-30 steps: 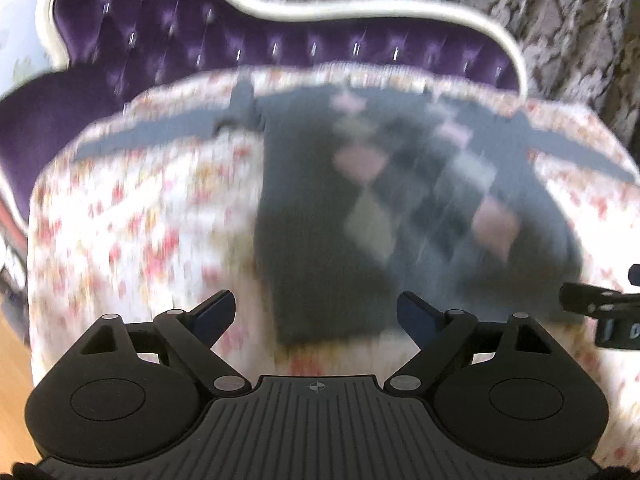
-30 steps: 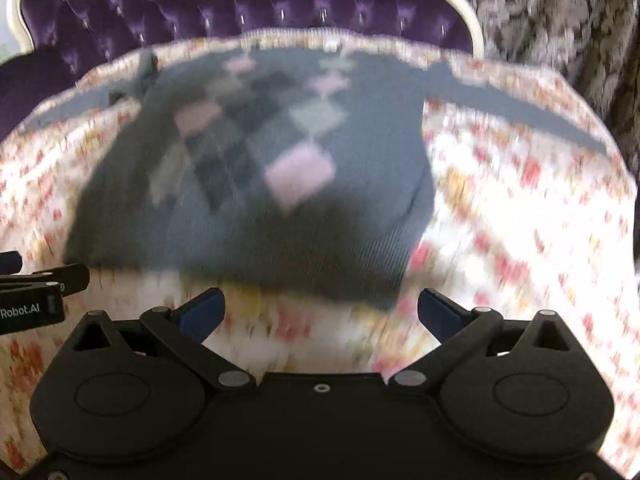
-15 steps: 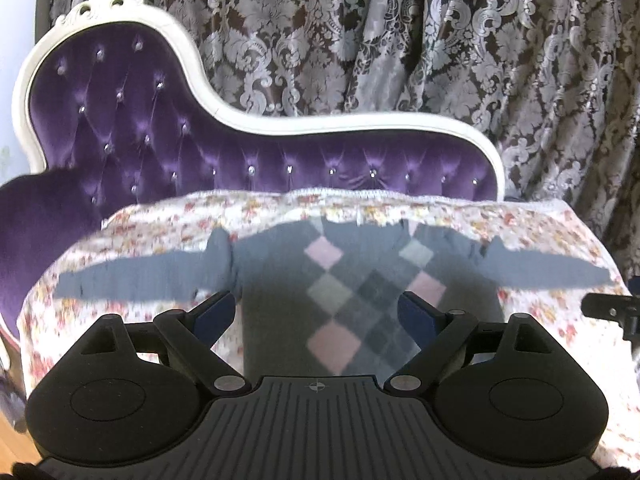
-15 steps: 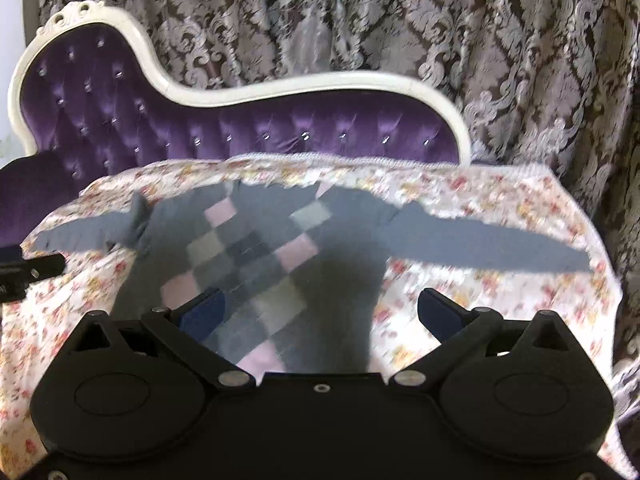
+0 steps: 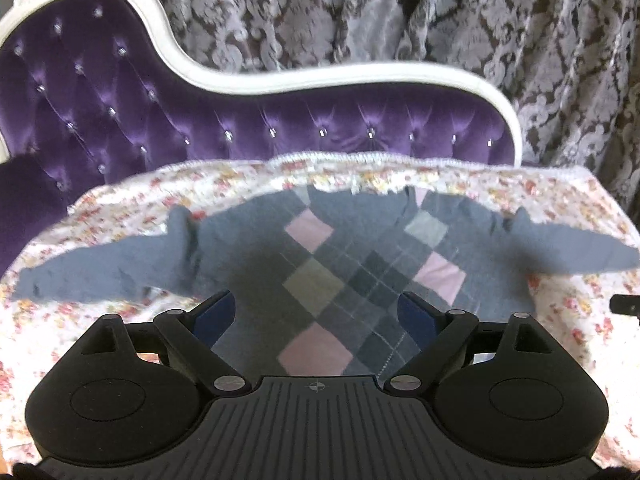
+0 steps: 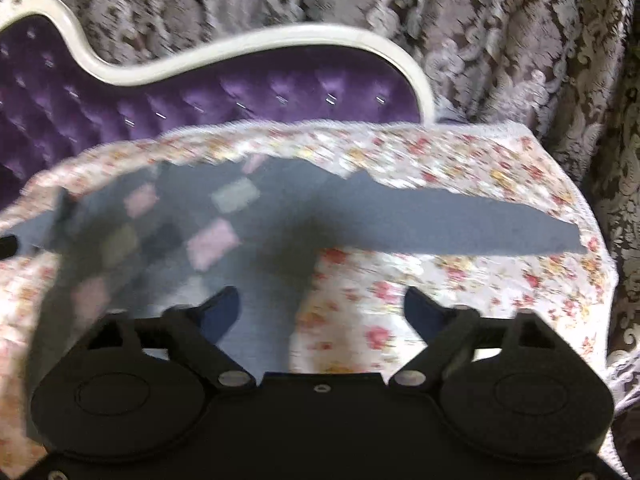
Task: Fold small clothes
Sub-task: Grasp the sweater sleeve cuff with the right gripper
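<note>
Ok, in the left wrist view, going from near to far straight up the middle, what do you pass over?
Left gripper → grey sweater with pink diamonds → flowered cloth → purple sofa back → its white frame → patterned curtain.

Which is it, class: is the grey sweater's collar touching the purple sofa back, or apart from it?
Apart. In the left wrist view, a band of floral cover lies between the sweater collar and the purple sofa back.
</note>
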Demonstrator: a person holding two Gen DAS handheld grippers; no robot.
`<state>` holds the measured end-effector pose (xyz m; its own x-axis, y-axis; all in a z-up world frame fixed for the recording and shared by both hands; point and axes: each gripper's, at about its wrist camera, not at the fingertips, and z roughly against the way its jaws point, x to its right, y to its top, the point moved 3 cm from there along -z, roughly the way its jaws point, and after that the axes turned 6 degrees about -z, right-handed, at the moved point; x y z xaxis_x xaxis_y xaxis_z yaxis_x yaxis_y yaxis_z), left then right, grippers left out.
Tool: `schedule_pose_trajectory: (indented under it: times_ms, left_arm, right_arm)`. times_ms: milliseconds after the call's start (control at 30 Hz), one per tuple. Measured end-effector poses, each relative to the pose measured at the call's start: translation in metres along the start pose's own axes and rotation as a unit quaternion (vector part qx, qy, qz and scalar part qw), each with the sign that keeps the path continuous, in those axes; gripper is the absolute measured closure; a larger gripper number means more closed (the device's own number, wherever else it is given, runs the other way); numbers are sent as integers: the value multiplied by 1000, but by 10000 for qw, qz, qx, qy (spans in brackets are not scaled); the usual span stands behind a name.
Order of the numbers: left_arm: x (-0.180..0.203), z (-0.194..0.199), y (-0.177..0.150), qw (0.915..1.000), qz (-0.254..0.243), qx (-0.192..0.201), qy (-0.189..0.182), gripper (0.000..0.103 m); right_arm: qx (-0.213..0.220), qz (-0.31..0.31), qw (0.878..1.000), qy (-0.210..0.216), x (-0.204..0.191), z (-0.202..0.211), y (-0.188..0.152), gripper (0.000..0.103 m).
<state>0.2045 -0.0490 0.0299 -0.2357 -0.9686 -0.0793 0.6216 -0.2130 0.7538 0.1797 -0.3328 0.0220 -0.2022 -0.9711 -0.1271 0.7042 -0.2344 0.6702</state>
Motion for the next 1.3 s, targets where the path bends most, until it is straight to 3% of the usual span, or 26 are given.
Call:
schedule_pose_trajectory:
  times_ms: [100, 167, 233, 433, 567, 633, 700, 833, 1133, 1300]
  left_arm:
    - [6, -23, -5, 10000, 4, -76, 16, 14]
    - [9, -39, -8, 9999, 10, -135, 59, 14]
    - [12, -55, -12, 9998, 24, -180, 103, 14]
    - [21, -93, -24, 9992, -144, -296, 214, 14]
    - [23, -111, -35, 9985, -136, -509, 169, 13]
    - [21, -112, -41, 9993, -1, -364, 89, 13]
    - [18, -113, -46, 9995, 128, -284, -40, 12]
    - [14, -117, -56, 9996, 252, -142, -61, 0]
    - [18, -118, -59, 9998, 200, 5, 30, 0]
    - [18, -118, -59, 9998, 194, 11, 36, 0]
  right_arm:
    - [-60, -306, 9995, -61, 30, -28, -4, 31]
    - [-35, -569, 9984, -41, 54, -46, -7, 46]
    - [33, -824, 9966, 37, 78, -62, -9, 49]
    - [271, -1563, 9871, -219, 144, -92, -9, 50]
    - [299, -2212, 9746, -178, 188, -106, -9, 50]
    - [409, -2368, 9706, -148, 202, -110, -10, 50]
    - [531, -2528, 9660, -41, 213, -111, -9, 50]
    - [650, -2948, 9532, 153, 234, -121, 1, 50]
    - [981, -4072, 9066, 506, 278, -147, 18, 52]
    - [1052, -4189, 9012, 359, 287, -154, 26, 55]
